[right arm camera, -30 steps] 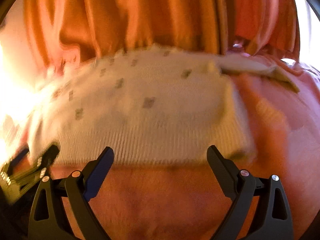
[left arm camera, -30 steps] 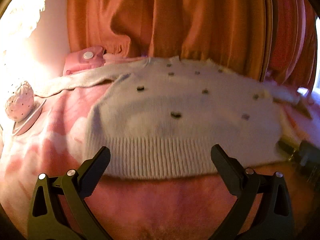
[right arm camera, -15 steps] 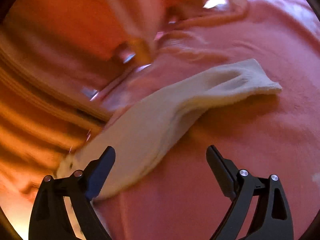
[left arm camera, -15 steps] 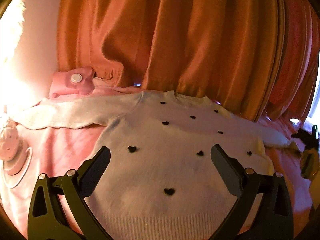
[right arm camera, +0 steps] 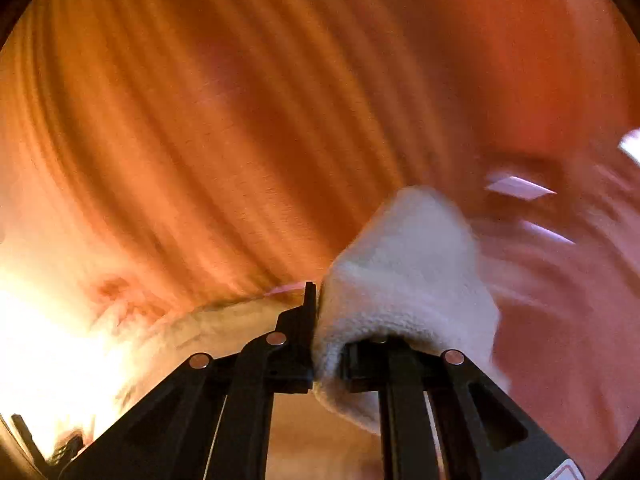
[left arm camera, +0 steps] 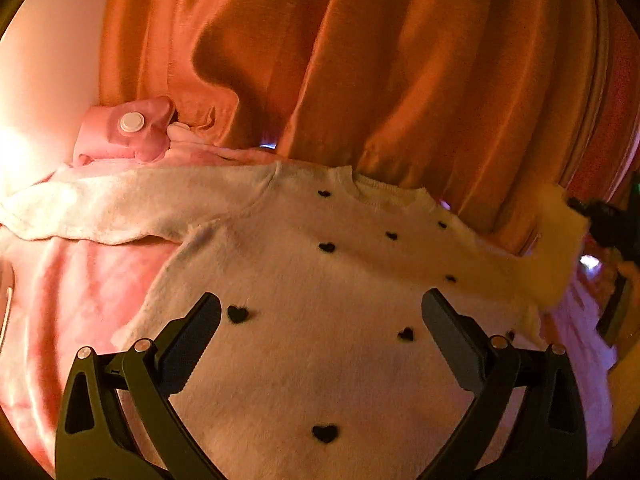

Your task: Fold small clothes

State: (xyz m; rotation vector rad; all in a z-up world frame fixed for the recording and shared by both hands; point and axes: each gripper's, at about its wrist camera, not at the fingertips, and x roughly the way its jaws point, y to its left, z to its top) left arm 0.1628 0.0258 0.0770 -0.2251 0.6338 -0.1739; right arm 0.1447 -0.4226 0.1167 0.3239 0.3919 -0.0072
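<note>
Through my left wrist view, my left gripper [left arm camera: 320,332] hung with its fingers wide apart and nothing between them, poised above the lower middle of the frame where the body of the white sweater [left arm camera: 320,320] lay spread on the pink blanket [left arm camera: 80,300]. Small black hearts dotted the knit. One sleeve [left arm camera: 120,208] stretched flat toward the left edge of the frame, while the other sleeve's cuff [left arm camera: 564,240] was raised off the blanket at the right edge, pinched by my right gripper [left arm camera: 612,228]. An orange curtain [left arm camera: 360,60] filled the top of the frame, and a pink pouch with a white snap [left arm camera: 124,132] sat at upper left, beyond the sweater. Through my right wrist view, which was smeared with motion, my right gripper was clamped on the cuff [right arm camera: 400,280], the fuzzy knit bulging up from between the closed fingers just right of centre, with the curtain streaking behind it. I judged this to be the first sleeve fold, just begun: the cuff was gripped and lifted but not yet laid across the chest. The next move called for carrying that cuff inward over the body, keeping the sleeve flat, and my free left gripper could pin the shoulder so the sweater would not drag.
</note>
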